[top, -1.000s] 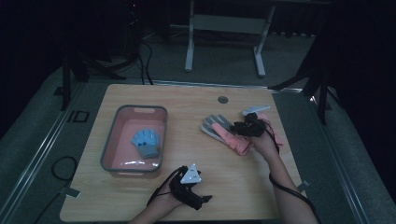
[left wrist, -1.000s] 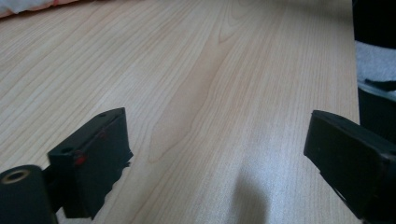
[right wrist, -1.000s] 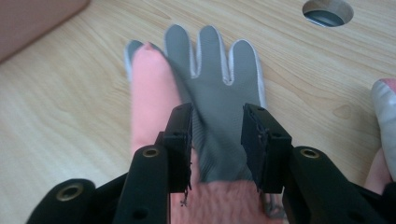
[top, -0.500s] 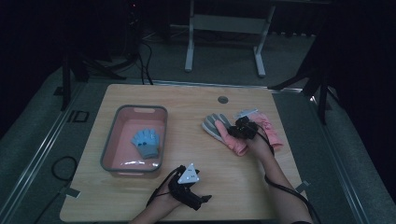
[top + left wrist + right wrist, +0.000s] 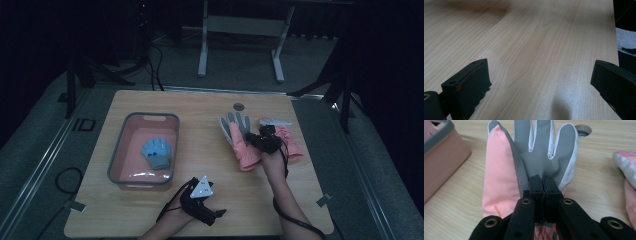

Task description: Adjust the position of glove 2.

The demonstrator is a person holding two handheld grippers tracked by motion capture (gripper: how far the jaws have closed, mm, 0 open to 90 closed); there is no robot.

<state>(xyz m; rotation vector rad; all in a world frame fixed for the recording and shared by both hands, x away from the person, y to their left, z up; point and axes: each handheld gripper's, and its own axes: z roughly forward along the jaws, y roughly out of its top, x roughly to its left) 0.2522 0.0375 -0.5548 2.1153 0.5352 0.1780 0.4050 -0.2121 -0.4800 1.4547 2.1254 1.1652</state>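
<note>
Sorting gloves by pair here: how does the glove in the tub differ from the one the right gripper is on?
The blue glove is small and lies in the pink tub; the pink-and-grey glove is larger and lies on the table. The blue glove lies untouched; the right gripper is shut on the pink-and-grey glove's palm. Both lie flat, fingers pointing away from the person.

Dim and underexposed in the high view: surroundings near black, wooden table lit moderately from above, slight grain, soft detail. Brighter and evenly lit in both gripper views. Faint soft shadow on the wood in the left gripper view, far end of the surface darker and defocused. Sharp glove texture in the right gripper view, nearest black parts slightly soft. No glare noted.
</note>
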